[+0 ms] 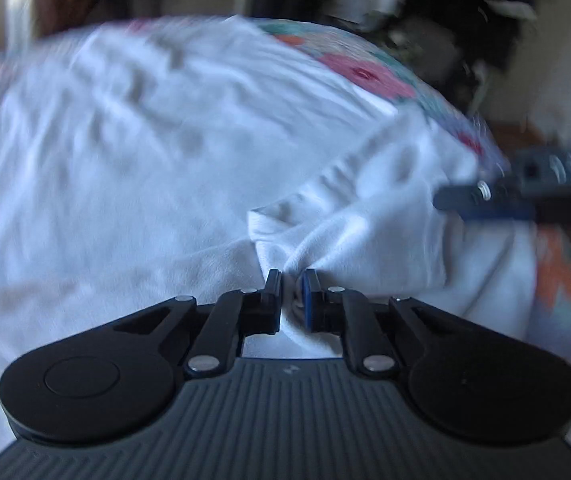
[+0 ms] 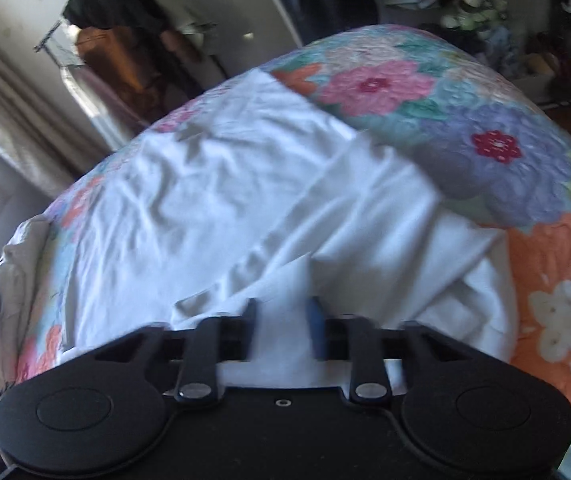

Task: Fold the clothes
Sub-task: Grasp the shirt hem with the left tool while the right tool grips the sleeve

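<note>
So we're mid-fold here. The white shirt (image 2: 221,200) is spread over the floral quilt (image 2: 485,152) on the bed, taking up most of the middle and running off toward 10 o'clock in the right wrist view.

Left tool (image 1: 292,280) is clenched on a bunched bit of the shirt, cloth squeezed right between the pads. Right tool (image 2: 281,312) is released: jaws stand apart with a ridge of shirt between them, not pinched as far as I can tell. It also pokes in at 3 o'clock of the left view.

My guess: the next move needs the right tool to close on its edge, then both lift together and carry the flap over toward 12 o'clock. Keep it taut or it'll wrinkle.
</note>
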Demonstrator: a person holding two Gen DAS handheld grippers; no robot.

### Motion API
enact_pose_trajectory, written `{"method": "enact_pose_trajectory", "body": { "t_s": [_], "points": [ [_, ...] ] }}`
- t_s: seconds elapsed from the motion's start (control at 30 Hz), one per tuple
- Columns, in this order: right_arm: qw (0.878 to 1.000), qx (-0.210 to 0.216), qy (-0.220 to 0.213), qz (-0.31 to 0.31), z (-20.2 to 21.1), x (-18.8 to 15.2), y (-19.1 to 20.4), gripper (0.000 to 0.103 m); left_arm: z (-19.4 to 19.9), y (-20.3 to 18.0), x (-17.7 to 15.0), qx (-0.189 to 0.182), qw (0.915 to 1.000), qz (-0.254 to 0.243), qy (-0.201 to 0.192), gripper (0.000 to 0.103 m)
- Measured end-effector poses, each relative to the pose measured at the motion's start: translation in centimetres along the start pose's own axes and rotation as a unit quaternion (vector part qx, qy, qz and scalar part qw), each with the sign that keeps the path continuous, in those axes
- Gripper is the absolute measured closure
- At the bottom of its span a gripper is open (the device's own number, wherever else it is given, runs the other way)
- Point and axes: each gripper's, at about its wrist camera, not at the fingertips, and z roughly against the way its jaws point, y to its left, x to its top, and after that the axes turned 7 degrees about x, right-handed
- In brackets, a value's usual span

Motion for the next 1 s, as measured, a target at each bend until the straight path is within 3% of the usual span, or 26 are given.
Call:
{"method": "enact_pose_trajectory", "body": {
  "t_s": [0.07,0.2,0.23,0.37,0.47,0.57,0.6,0.63,0.73,0.83,1.0],
  "points": [
    [1.0,-0.009,0.004,-0.017,-0.1,0.0,-0.8,0.04,0.7,1.4,0.2,-0.002,0.9988,0.047,-0.012,0.094],
    [0.999,-0.014,0.01,-0.043,-0.4,0.1,-1.8,0.039,3.9,3.1,0.0,0.085,0.9913,0.04,-0.092,0.097],
    [0.999,-0.015,0.01,-0.047,-0.5,0.1,-1.9,0.039,4.2,3.9,0.0,0.109,0.9886,0.037,-0.097,0.097],
    [1.0,-0.019,0.01,-0.01,-0.8,0.0,-0.6,0.039,5.5,6.5,-0.6,0.117,0.9891,0.038,-0.081,0.097],
    [0.998,-0.01,0.047,0.042,-2.5,-0.1,1.4,0.039,6.3,6.2,-0.8,0.094,0.9933,-0.004,-0.067,0.096],
    [0.994,0.002,0.081,0.075,-4.2,-0.3,2.5,0.042,6.5,6.7,-0.2,0.036,0.9984,0.016,-0.041,0.094],
    [0.991,0.003,0.091,0.095,-4.7,-0.5,2.9,0.074,6.5,6.6,0.1,0.028,0.999,0.009,-0.035,0.093],
    [0.989,0.004,0.096,0.112,-4.9,-0.7,3.4,0.098,6.4,6.5,0.4,0.021,0.9994,0.001,-0.028,0.091],
    [0.985,0.01,0.094,0.146,-4.9,-1.2,4.7,0.097,6.2,6.3,0.8,0.033,0.9978,-0.057,-0.001,0.078],
    [0.985,0.053,0.077,0.146,-3.9,-1.3,5.8,0.098,6.6,6.9,0.8,0.024,0.997,-0.074,-0.004,0.068],
    [0.981,0.115,0.063,0.14,-3.4,-1.3,7.2,0.098,7.2,5.9,-0.2,-0.058,0.9944,-0.07,-0.052,0.054]
  ]
}}
